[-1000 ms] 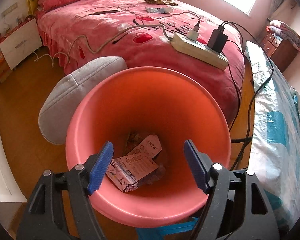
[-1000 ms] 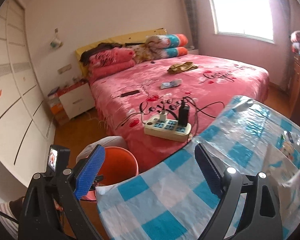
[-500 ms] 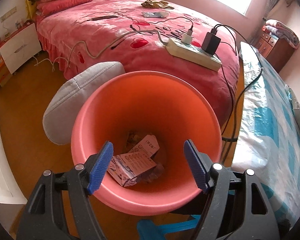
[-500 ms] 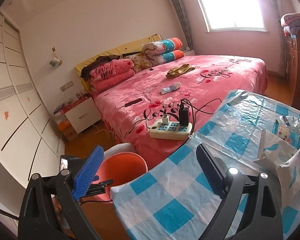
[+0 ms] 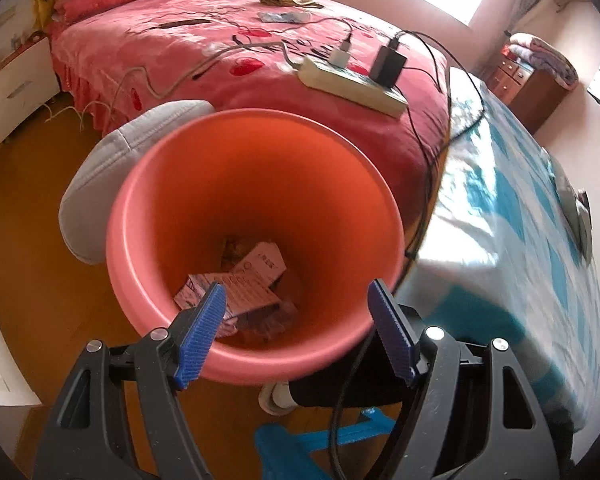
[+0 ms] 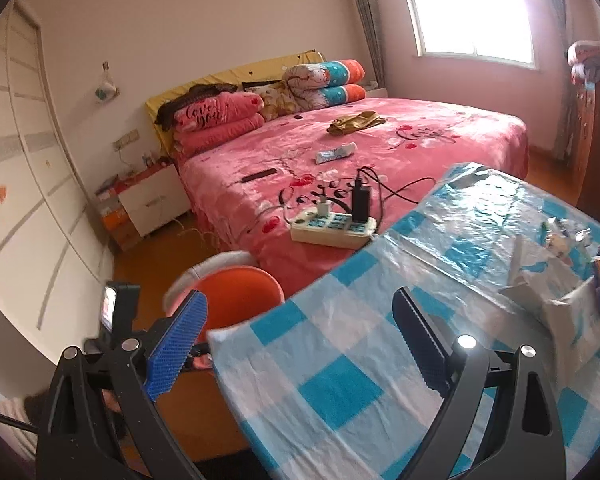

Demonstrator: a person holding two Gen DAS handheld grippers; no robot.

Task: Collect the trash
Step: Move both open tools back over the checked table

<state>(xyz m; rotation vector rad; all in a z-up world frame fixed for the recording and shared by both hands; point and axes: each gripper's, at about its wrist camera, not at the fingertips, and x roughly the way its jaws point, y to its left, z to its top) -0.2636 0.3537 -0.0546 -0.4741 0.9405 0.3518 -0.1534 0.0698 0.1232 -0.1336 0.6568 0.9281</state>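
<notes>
left wrist view looks down into a pink bin point(image 5: 256, 184) standing on the wooden floor point(image 5: 28, 264), between a bed point(image 5: 204, 64) and a worktop point(image 5: 512, 216) draped in a blue-and-white checked cloth. the left gripper point(image 5: 296, 328) hangs over the bin's near rim, its blue fingers point(image 5: 202, 330) set wide apart with nothing between them. at the bottom of the bin lies the trash point(image 5: 240, 288): printed cartons and crumpled wrappers, piled together. a grey cushion point(image 5: 112, 168) rests against the bin's far left side. on the bed's near corner sits a power strip point(image 5: 352, 86) with a white plug and a black charger point(image 5: 388, 66) in it, cables trailing over the pink cover and down past the worktop's edge.

right wrist view faces across the worktop point(image 6: 340, 368) toward the bed point(image 6: 380, 148). the right gripper point(image 6: 296, 344) is held above the worktop's near corner, fingers point(image 6: 176, 344) wide and empty. the bin point(image 6: 240, 292) shows low at left, just beside the worktop's corner, with the left gripper's camera point(image 6: 112, 308) beside it. more trash point(image 6: 560, 292) lies at the worktop's far right: white crumpled paper and small colourful packets, blurred at the frame's edge. the power strip point(image 6: 332, 228) lies on the bed just beyond the cloth. folded quilts point(image 6: 324, 80) are stacked at the headboard, and a white nightstand point(image 6: 152, 204) stands by the bed. a striped sleeve point(image 6: 8, 420) appears at the lower left edge.
</notes>
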